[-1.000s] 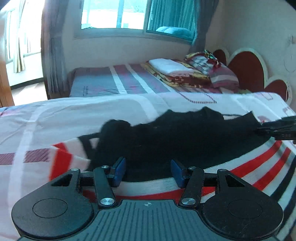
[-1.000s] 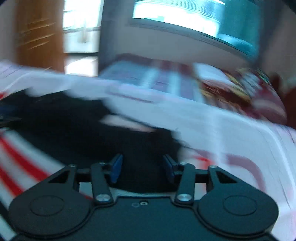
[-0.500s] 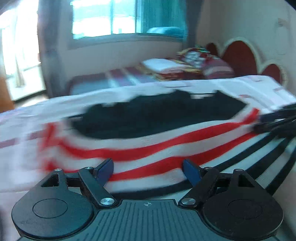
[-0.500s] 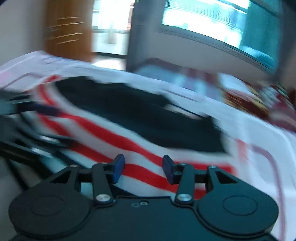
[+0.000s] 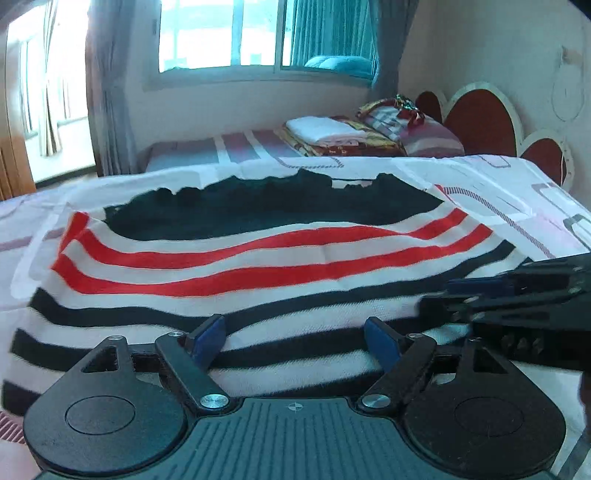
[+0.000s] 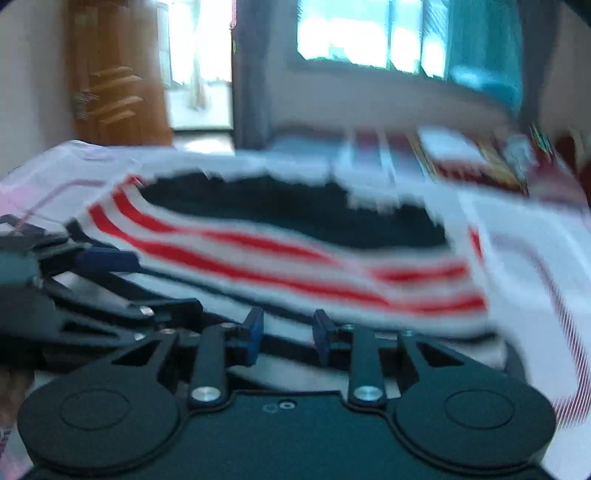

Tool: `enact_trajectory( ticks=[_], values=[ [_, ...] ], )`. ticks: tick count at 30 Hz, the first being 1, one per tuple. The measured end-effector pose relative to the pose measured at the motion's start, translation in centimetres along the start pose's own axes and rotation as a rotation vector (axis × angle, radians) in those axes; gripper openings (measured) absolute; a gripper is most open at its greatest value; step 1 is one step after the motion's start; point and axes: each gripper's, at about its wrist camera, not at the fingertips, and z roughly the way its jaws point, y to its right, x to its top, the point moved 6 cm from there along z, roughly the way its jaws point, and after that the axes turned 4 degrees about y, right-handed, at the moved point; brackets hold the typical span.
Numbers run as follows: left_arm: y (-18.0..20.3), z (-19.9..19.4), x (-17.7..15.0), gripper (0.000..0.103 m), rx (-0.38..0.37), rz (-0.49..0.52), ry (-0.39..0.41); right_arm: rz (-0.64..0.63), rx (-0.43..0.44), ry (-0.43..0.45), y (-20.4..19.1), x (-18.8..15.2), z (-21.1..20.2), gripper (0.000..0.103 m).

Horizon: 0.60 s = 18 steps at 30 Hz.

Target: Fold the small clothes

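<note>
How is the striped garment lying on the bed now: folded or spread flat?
Folded over, at least once. The striped garment has its striped part lying doubled over its black part, on the bedsheet.

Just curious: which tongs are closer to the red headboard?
Right. Right tongs, closing with the striped garment between them, sit toward the headboard; left tongs sit farther.

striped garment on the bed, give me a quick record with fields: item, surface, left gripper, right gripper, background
item: striped garment, red, white and black bands, spread flat
surface: pale patterned bedsheet
left gripper: open, pads at the near hem, not pressing
right gripper: closing, cloth edge between the pads, grip unclear through blur
background: second bed with folded bedding, window
</note>
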Motion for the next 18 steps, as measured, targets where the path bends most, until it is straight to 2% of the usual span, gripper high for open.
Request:
enact_trajectory(
  ticks=[3,5,8,9,10,11,12,15,16,17,18],
  values=[
    [-1.4,-1.2,-0.7,0.081,0.043,0.028,-0.015,-0.022,-0.075,0.011,1.1,-1.5,-1.6,0.029],
    [-3.7,-1.7,-1.4,0.081,0.089,0.034,-0.023,-0.001,-0.135,-0.008,3.5,-3.1,-2.4,0.027],
    [-6.3,-2.8,-1.5,0.081,0.059,-0.041,-0.024,0.084,-0.117,-0.013,6.7,-4.1,-4.4,0.027],
    [-6.8,-3.4,-1.0,0.081,0.064,-0.065,-0.009,0.099,-0.116,0.003,7.0,-3.6,-5.2,0.03],
    [-7.5,-3.8,-0.8,0.081,0.079,-0.092,0.01,0.114,-0.137,0.07,7.7,-2.8,-6.6,0.044],
    [-8.3,-4.3,-0.4,0.081,0.085,-0.126,0.03,0.129,-0.165,0.124,8.7,-2.4,-7.6,0.052],
    [-8.9,-4.1,-0.3,0.081,0.094,-0.141,0.031,0.157,-0.189,0.135,9.7,-2.0,-7.8,0.052],
    [-10.4,-3.0,-0.8,0.081,0.123,-0.16,-0.006,0.239,-0.185,0.064,12.0,-2.1,-6.4,0.049],
    [-10.8,-2.4,-1.1,0.081,0.126,-0.17,-0.021,0.242,-0.161,0.038,12.2,-2.3,-5.7,0.043],
    [-11.2,-2.0,-1.7,0.081,0.117,-0.172,-0.043,0.25,-0.133,0.023,12.2,-2.6,-5.2,0.027],
    [-11.2,-1.8,-1.8,0.081,0.114,-0.168,-0.043,0.252,-0.127,-0.009,12.2,-3.1,-4.6,0.02]
  ],
)
